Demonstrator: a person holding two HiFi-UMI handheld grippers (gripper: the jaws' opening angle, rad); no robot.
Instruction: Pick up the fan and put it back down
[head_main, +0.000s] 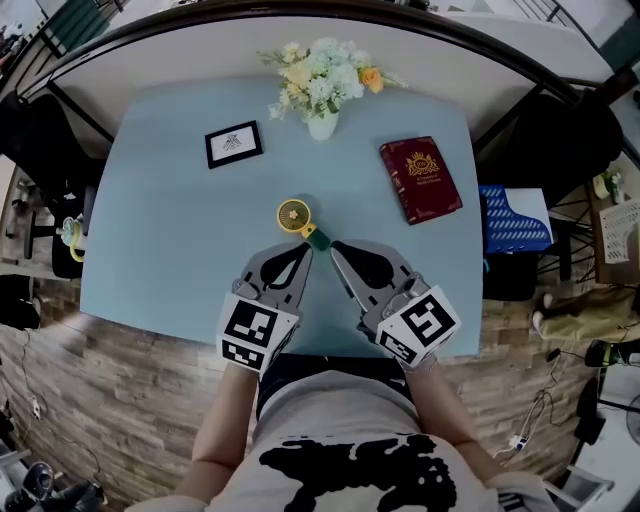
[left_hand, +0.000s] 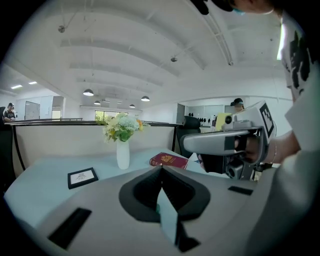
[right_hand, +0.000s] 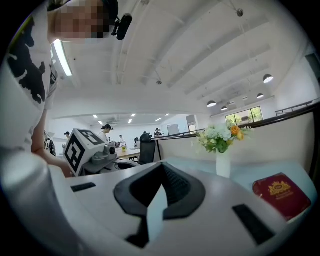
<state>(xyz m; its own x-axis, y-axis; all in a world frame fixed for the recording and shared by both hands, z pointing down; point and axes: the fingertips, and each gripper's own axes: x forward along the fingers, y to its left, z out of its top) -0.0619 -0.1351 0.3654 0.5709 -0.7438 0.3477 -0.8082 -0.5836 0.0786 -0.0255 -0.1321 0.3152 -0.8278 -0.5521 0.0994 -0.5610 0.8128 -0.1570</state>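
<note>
A small yellow fan (head_main: 292, 214) with a green handle (head_main: 318, 239) lies flat on the pale blue table (head_main: 160, 230), near the front middle. Its handle points toward me and ends between the two gripper tips. My left gripper (head_main: 305, 248) is shut, its tip just left of the handle end. My right gripper (head_main: 335, 247) is also shut, its tip just right of the handle. Whether either tip touches the handle I cannot tell. In the left gripper view the jaws (left_hand: 161, 169) meet with nothing between them. The right gripper view shows its jaws (right_hand: 162, 165) likewise. The fan is hidden in both gripper views.
A white vase of flowers (head_main: 322, 122) stands at the back middle of the table. A black picture frame (head_main: 234, 143) lies back left and a dark red booklet (head_main: 420, 178) right of centre. A blue chair (head_main: 515, 222) sits off the table's right edge.
</note>
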